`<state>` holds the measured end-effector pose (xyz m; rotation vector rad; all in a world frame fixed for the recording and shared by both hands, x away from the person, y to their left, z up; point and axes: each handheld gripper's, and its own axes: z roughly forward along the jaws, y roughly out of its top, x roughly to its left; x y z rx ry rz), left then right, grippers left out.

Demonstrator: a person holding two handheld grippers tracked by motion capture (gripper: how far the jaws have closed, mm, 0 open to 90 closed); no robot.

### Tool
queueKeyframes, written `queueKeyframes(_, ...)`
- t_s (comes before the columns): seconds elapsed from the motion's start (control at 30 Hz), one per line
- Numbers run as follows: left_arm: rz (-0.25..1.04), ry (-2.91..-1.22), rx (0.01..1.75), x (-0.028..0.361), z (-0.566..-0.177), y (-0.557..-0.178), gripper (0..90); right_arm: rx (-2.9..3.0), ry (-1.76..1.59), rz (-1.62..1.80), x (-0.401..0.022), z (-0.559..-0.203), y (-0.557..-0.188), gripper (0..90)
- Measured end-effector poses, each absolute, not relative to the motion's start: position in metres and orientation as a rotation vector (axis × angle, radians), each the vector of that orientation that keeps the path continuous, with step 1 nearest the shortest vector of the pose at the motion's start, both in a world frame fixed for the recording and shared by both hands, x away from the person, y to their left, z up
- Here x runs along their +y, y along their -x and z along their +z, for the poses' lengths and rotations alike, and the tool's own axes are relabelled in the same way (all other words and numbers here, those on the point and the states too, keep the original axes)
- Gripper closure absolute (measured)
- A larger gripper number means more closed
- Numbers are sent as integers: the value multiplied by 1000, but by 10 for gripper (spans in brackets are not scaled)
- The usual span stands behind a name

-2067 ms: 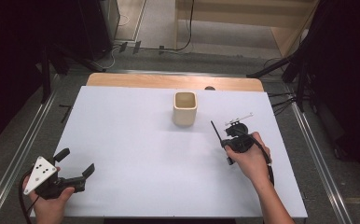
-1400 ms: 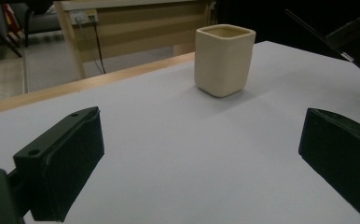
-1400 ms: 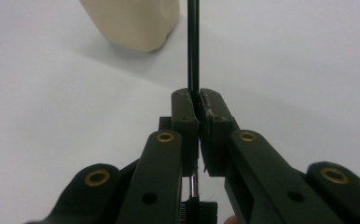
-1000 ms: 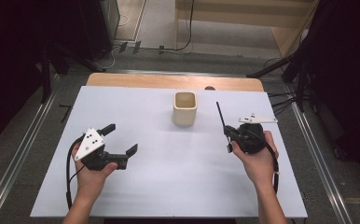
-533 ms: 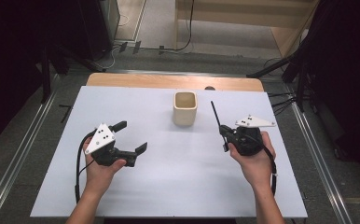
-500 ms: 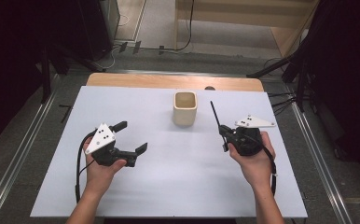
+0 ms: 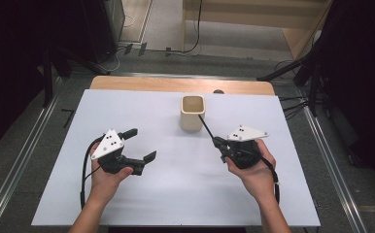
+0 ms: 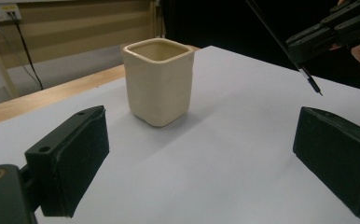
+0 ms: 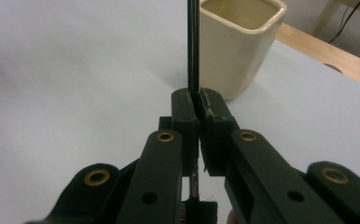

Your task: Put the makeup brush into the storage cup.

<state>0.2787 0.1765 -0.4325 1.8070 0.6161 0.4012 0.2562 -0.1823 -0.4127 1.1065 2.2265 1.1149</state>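
Note:
A cream square cup (image 7: 192, 112) stands upright toward the back middle of the white table (image 7: 176, 194). My right gripper (image 7: 218, 143) is to the cup's right and nearer me, shut on a thin black stick (image 7: 205, 125) that slants up toward the cup's near right corner. In the right gripper view the pads (image 9: 185, 109) pinch the stick (image 9: 193, 46) in front of the cup (image 9: 236, 44). My left gripper (image 7: 139, 144) hovers open and empty to the cup's left. The left gripper view looks between its wide jaws at the cup (image 8: 158, 84) and the stick's tip (image 8: 314, 87).
A wooden strip (image 7: 176, 85) runs along the table's far edge, with a small dark round spot (image 7: 218, 91) on it. Metal rails (image 7: 25, 160) flank the table on both sides. Cables lie on the floor behind.
My left gripper has come from the front left corner toward the middle, then nearly stopped. My right gripper has shifted left toward the cup, and the stick now leans toward it.

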Motion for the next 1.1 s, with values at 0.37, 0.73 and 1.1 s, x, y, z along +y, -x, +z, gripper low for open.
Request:
queueKeyframes(0.37,326,-1835,570,172,-433,-279,74,2315,-985,1112,-166,-415,-253,870)
queueKeyframes(0.73,254,-1861,530,168,-435,-279,143,2389,-855,1107,-150,-417,-247,870)
queueKeyframes(1.1,180,-1901,471,163,-436,-278,208,2452,-698,1098,-130,-419,-238,870)
